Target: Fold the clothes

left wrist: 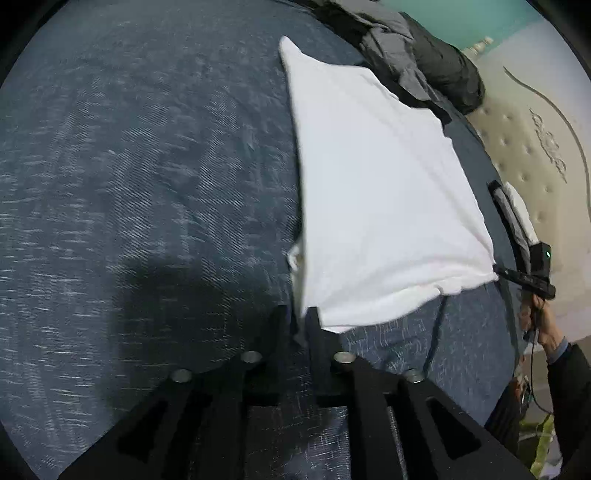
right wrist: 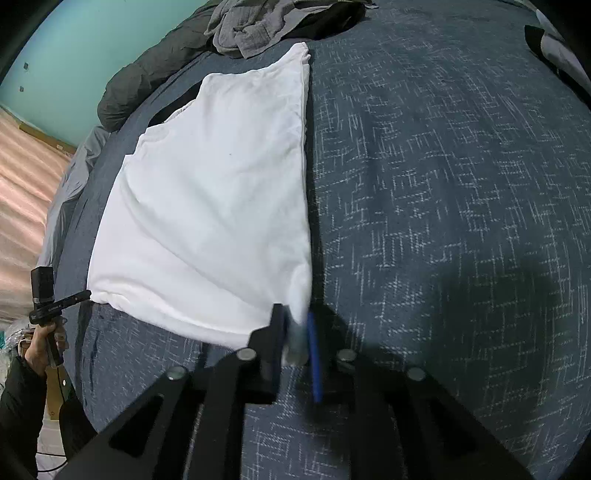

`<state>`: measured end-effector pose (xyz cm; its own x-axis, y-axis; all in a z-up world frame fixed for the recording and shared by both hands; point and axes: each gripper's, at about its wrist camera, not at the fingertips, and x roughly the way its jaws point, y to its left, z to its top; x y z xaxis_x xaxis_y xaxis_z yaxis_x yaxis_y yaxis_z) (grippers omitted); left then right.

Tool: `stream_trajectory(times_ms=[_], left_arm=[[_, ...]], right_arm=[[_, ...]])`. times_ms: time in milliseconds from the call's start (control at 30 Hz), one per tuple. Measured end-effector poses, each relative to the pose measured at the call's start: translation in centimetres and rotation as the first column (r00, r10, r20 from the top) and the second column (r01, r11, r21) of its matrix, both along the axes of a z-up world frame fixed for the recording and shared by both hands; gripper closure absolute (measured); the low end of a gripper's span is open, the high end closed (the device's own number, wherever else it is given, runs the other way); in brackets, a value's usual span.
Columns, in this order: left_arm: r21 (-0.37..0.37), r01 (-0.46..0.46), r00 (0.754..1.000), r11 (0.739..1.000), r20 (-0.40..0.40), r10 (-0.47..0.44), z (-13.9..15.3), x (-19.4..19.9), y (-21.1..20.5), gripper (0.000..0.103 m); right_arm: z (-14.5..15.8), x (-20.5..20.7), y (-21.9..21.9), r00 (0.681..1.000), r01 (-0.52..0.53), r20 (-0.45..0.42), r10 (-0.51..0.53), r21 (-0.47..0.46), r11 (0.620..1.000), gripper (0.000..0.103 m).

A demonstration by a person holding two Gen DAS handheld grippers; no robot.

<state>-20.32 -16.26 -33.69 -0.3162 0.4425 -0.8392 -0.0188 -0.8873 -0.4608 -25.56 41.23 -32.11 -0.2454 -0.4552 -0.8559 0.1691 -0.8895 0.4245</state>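
Cotton, I judge, thin, limp and light: the white shirt point(left wrist: 373, 192) lies flat on the blue bedspread point(left wrist: 147, 184) near the grey clothes pile point(right wrist: 255, 29), my left gripper point(left wrist: 301, 325) and right gripper point(right wrist: 295, 332) each pinching a near corner, the best hold.

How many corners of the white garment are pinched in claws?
2: the white cotton garment has one near corner in the left claw and the other in the right claw. Far corners lie free.
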Motion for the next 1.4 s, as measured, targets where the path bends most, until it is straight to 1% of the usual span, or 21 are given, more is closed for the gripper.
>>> stream_trajectory(times_ms=[33,67,100,133,167,233,333,400,467,533,700,800,867,1000,1100,1200,1233,1267,1300,1367,1400], left_arm=[[0.003,-0.003,1.0,1.0,-0.003,0.003,0.3,-0.1,-0.2,0.081],[0.002,-0.004,1.0,1.0,-0.009,0.004,0.7,-0.4,-0.4,0.077],[-0.008,-0.006,1.0,1.0,-0.017,0.006,1.2,-0.8,-0.6,0.075],[-0.016,-0.008,1.0,1.0,-0.028,0.007,1.7,-1.6,-0.8,0.071],[-0.025,-0.01,0.999,1.0,-0.038,0.009,2.2,-2.4,-1.0,0.069],[-0.038,-0.013,0.998,0.999,-0.057,0.011,3.1,-4.2,-1.3,0.069],[-0.056,-0.032,0.996,0.998,-0.087,0.027,4.3,-8.4,-1.4,0.068],[-0.046,-0.053,0.993,0.998,-0.104,0.048,4.6,-10.8,-1.5,0.068],[-0.035,-0.069,0.99,0.997,-0.125,0.064,4.9,-13.2,-1.4,0.068],[-0.012,-0.08,0.986,0.997,-0.15,0.077,5.0,-15.6,-1.2,0.068],[-0.055,-0.086,0.982,0.995,-0.175,0.075,4.0,-20.9,-0.2,0.068],[-0.073,-0.115,0.974,0.991,-0.203,0.098,3.3,-23.1,-0.1,0.068],[-0.056,-0.122,0.973,0.991,-0.202,0.108,2.8,-24.2,-0.5,0.067],[-0.06,-0.129,0.97,0.99,-0.216,0.113,1.8,-26.2,-0.4,0.067],[-0.057,-0.124,0.967,0.991,-0.23,0.108,1.4,-26.7,-0.3,0.068],[-0.051,-0.113,0.963,0.992,-0.252,0.096,1.4,-26.9,-0.1,0.069],[-0.049,-0.105,0.962,0.993,-0.259,0.089,1.5,-26.9,0.0,0.073],[-0.061,-0.097,0.962,0.993,-0.261,0.078,1.5,-27.0,0.2,0.088],[-0.072,-0.09,0.962,0.993,-0.263,0.068,1.5,-27.1,0.4,0.097],[-0.086,-0.088,0.962,0.992,-0.266,0.063,1.6,-27.2,0.5,0.099],[-0.09,-0.091,0.96,0.992,-0.273,0.064,1.9,-27.1,0.5,0.099]], right_arm=[[0.2,-0.1,0.2,1.0,0.0,0.0,0.0,0.004,1.0,0.084],[0.5,-0.2,0.3,1.0,0.001,0.001,-0.001,0.008,1.0,0.075],[0.7,-0.3,0.5,1.0,0.001,0.0,-0.001,0.012,1.0,0.063],[1.2,-0.5,0.9,1.0,0.002,-0.009,-0.002,0.013,1.0,0.061],[1.6,-0.9,1.3,1.0,0.011,-0.022,-0.011,0.006,1.0,0.06],[2.5,-1.8,2.1,0.998,0.03,-0.048,-0.03,-0.009,1.0,0.06],[3.7,-4.0,2.3,0.993,0.064,-0.099,-0.066,-0.026,0.998,0.06],[4.1,-5.9,1.6,0.988,0.089,-0.127,-0.089,-0.01,0.996,0.06],[4.8,-8.3,0.7,0.979,0.11,-0.169,-0.111,-0.015,0.994,0.06],[5.3,-10.5,-0.5,0.97,0.119,-0.21,-0.119,-0.014,0.993,0.06],[5.1,-15.7,-2.4,0.962,0.114,-0.253,-0.103,0.028,0.993,0.06],[4.8,-18.5,-3.3,0.957,0.125,-0.269,-0.104,0.059,0.99,0.06],[4.7,-19.5,-3.4,0.953,0.137,-0.28,-0.114,0.066,0.988,0.06],[3.9,-22.1,-4.5,0.95,0.138,-0.295,-0.103,0.101,0.985,0.06],[3.0,-23.9,-5.0,0.952,0.137,-0.292,-0.094,0.131,0.982,0.06],[2.3,-25.1,-5.4,0.954,0.123,-0.289,-0.078,0.143,0.982,0.061],[2.1,-25.4,-5.6,0.955,0.115,-0.288,-0.068,0.15,0.982,0.061],[2.0,-25.6,-5.8,0.956,0.106,-0.287,-0.058,0.156,0.982,0.065],[1.9,-25.7,-6.1,0.956,0.094,-0.29,-0.045,0.158,0.983,0.078],[1.8,-25.7,-6.6,0.952,0.078,-0.305,-0.023,0.168,0.983,0.093],[1.9,-25.5,-6.7,0.948,0.074,-0.317,-0.017,0.168,0.983,0.096]])
